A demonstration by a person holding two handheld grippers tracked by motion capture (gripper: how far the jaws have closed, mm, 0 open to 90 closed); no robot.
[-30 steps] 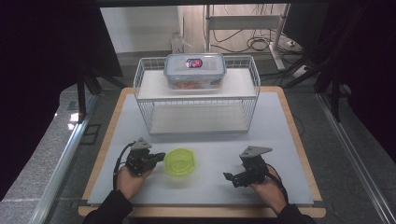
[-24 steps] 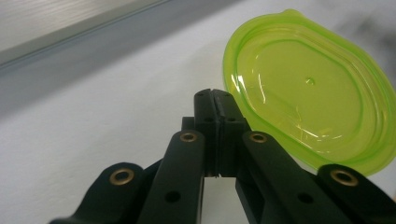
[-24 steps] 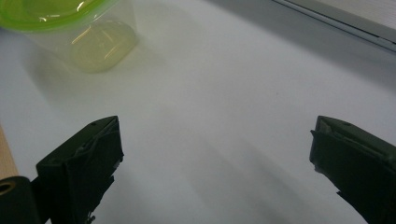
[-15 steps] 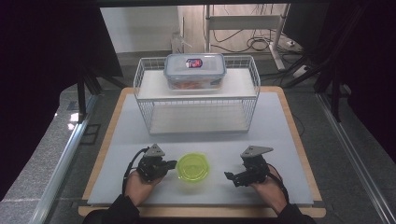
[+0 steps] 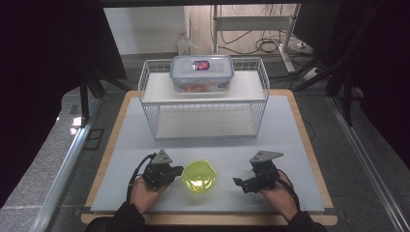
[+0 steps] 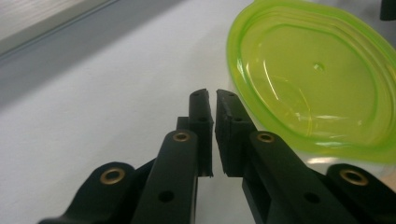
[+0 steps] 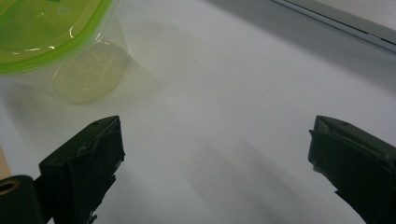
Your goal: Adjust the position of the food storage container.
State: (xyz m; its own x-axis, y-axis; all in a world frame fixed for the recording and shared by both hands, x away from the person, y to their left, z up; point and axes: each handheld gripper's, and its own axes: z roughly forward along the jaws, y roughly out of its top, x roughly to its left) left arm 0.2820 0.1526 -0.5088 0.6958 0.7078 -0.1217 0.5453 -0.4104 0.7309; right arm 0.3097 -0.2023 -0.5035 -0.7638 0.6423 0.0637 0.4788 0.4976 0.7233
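Bright, evenly lit table, dark surroundings; soft close-up focus.

Green lid [image 6: 313, 79]: glossy see-through plastic, smooth w/ moulded ridges. Tub [image 7: 88, 70] under it: clear plastic, shiny. Table mat [image 5: 290, 130]: matt white, smooth; wood edge round it. Rack [image 5: 203, 104]: thin white wire, prob. coated metal. Box [image 5: 201, 72] on rack: clear plastic. Left gripper [image 6: 215, 100] pads: matt black, rubbery look w/ brass-coloured rivets.

lime-green container [image 5: 198, 177] | white wire rack [image 5: 203, 99] | black jaws
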